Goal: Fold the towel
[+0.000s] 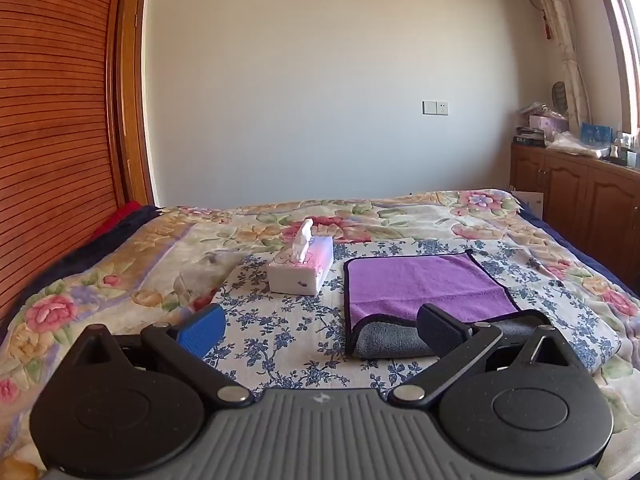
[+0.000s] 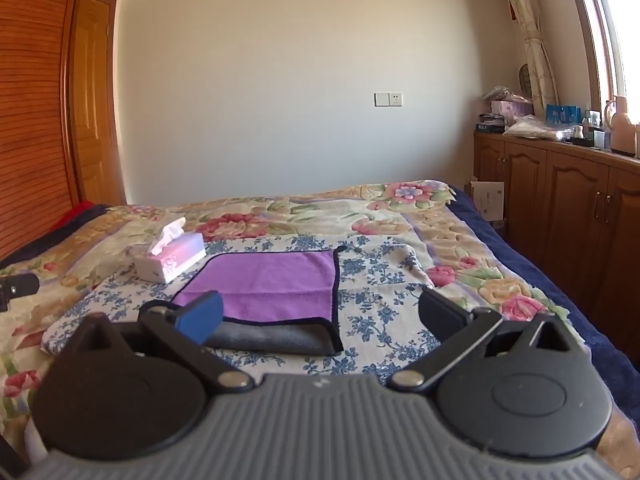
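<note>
A purple towel with a dark border lies folded on the blue-flowered cloth on the bed, its grey underside showing along the near fold. It also shows in the right wrist view. My left gripper is open and empty, hovering just in front of the towel's near left corner. My right gripper is open and empty, just in front of the towel's near right corner. A bit of the left gripper shows at the left edge of the right wrist view.
A tissue box stands left of the towel, close to its far left corner; it also shows in the right wrist view. A wooden headboard rises on the left. Wooden cabinets with clutter line the right wall.
</note>
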Action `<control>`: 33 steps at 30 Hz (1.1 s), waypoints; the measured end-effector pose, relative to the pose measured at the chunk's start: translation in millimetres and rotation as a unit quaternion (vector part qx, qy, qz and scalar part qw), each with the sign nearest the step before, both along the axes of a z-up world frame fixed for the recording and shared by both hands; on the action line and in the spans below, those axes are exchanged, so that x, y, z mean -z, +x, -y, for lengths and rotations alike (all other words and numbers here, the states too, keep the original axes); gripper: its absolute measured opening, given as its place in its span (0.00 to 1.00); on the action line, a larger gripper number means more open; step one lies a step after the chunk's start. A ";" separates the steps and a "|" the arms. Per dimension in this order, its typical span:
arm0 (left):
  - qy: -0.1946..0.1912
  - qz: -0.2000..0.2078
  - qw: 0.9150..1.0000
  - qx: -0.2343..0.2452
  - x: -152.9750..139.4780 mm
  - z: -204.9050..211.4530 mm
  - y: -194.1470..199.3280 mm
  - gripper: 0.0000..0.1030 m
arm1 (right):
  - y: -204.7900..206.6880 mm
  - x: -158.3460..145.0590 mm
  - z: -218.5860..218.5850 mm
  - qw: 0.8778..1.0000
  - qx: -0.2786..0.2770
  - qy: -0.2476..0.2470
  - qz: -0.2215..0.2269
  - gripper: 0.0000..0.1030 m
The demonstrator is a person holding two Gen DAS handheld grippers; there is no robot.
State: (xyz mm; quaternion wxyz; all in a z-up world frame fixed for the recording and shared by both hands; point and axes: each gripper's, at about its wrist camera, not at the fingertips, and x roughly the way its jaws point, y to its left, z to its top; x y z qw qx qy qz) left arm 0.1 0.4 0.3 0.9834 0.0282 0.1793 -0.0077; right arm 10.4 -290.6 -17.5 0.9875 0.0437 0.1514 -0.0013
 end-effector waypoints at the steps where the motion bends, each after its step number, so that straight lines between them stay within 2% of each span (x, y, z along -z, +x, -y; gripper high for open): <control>1: 0.000 0.000 1.000 0.000 -0.1 -0.3 0.2 1.00 | -0.3 0.1 -0.1 1.000 0.000 0.001 -0.001 1.00; 33: 0.007 0.010 1.000 0.000 -2.6 -0.1 -0.5 1.00 | -1.5 -0.4 0.1 1.000 -0.001 -0.001 0.011 1.00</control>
